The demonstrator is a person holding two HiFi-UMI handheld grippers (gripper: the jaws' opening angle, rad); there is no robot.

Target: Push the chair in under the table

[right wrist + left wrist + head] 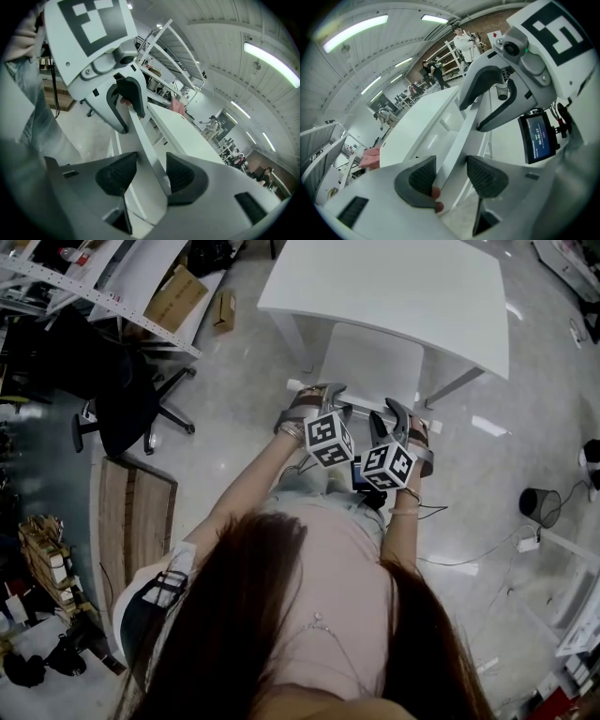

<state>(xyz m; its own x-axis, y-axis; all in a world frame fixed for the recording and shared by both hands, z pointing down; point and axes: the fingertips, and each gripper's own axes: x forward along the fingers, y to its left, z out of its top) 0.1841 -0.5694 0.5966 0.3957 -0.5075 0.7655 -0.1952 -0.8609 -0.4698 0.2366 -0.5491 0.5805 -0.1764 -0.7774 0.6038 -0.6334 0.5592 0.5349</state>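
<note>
The chair [370,362] is smooth white plastic with a flat, rounded-square seat and a thin slab of a backrest. It stands at the near edge of the white counter [403,282], with the front of its seat under the matt, rectangular top and its backrest on the person's side. The floor [234,442] beneath is pale, glossy and speckled.

Both tongs sit side by side on the top edge of the backrest. The left tongs [325,392] straddle it. In the left gripper view the white slab runs up between the two dark ribbed pads of the left tongs [451,174], which pinch it, and a fingertip [436,192] shows just under the left pad. The right tongs [395,411] grip the same edge, and in the right gripper view the pads of the right tongs [151,176] press on either face of the backrest [143,136].

The person leans over the chair with both forearms stretched forward and down, hands close together and the marker cubes nearly touching.

Well apart to the left stand a black office chair [127,399] on castors and a flat wooden board [136,517].
</note>
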